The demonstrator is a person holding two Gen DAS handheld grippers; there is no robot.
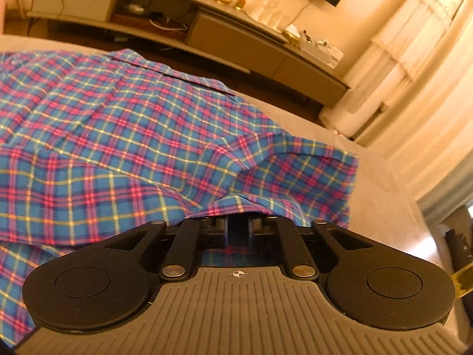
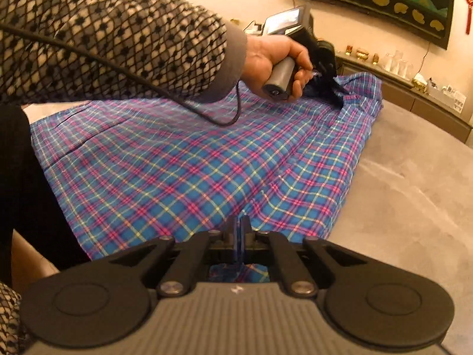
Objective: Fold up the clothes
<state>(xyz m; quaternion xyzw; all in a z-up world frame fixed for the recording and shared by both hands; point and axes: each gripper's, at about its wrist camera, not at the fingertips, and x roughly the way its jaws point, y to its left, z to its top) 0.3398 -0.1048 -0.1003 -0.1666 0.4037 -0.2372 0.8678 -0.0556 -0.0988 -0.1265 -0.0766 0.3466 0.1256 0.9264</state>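
Two grippers: we count one per hand, each clamped on the same garment.
Right gripper (image 2: 238, 230): nearest in its own view, its jaws are pressed together on a pinched edge of cloth.
Left gripper (image 1: 238, 222): fingertips are buried under a raised fold, so from its own camera we cannot tell the gap; the right wrist view shows it (image 2: 332, 84) biting a bunched corner at the far end.
One plaid shirt (image 2: 165, 159): blue with pink and yellow checks, we see it spread across the grey bed (image 2: 399, 183), lifted where each gripper grips it.
One left hand (image 2: 278, 62): wrapped around the gripper handle, in a dotted net-pattern sleeve (image 2: 118, 29).
One cable (image 2: 142, 80): it loops from the handle over the shirt.
One low cabinet (image 1: 236, 38): far behind, against the wall, carrying small ornaments and glasses.
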